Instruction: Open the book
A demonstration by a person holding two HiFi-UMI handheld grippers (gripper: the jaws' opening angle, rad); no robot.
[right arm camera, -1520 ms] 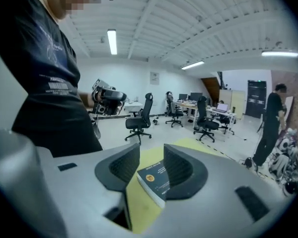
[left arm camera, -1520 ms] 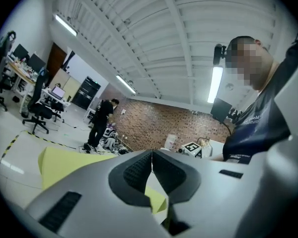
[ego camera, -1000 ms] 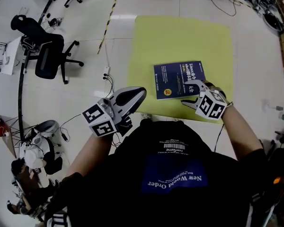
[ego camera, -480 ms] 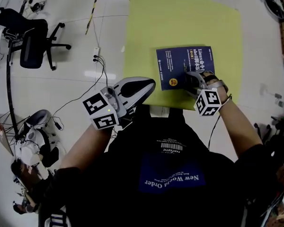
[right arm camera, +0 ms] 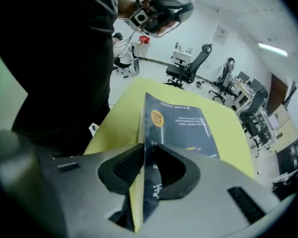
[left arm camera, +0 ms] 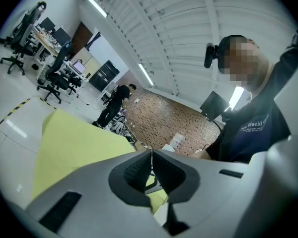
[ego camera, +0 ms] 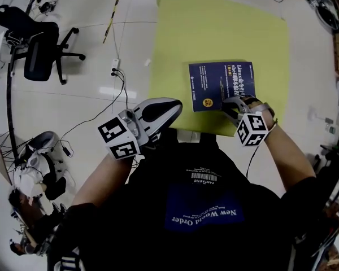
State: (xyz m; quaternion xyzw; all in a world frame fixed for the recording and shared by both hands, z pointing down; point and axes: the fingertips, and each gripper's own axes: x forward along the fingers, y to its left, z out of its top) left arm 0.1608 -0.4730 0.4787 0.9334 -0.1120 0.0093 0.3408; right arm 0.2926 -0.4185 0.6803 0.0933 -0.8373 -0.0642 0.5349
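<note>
Setting: a person in a black shirt (ego camera: 203,208) is standing over a yellow mat (ego camera: 214,33) that is lying flat on a pale floor (ego camera: 90,112).
Book: the book (ego camera: 220,83), dark blue, is lying on the near part of the yellow mat, close to its near edge, with the cover facing up and a round gold sticker showing on it.
Right tongs: the right tongs (ego camera: 228,103) are angling steeply down at the book's near edge, towards its right corner. In the right gripper view the right tongs (right arm camera: 144,150) are closing, with the book (right arm camera: 184,128) running edge-on between the pads. The dark cover and a pale strip of pages are sitting in the narrow gap, and the tips are pinching that edge.
Left tongs: the left tongs (ego camera: 175,106) are hovering level above the near left corner of the mat, well apart from the book. The left gripper view is showing the left tongs (left arm camera: 151,152) with pads pressed together and nothing between them.
Surroundings: an office chair (ego camera: 42,49) is standing off to the left on the floor. A power strip (ego camera: 114,66) with trailing cables is lying between the chair and the mat.
</note>
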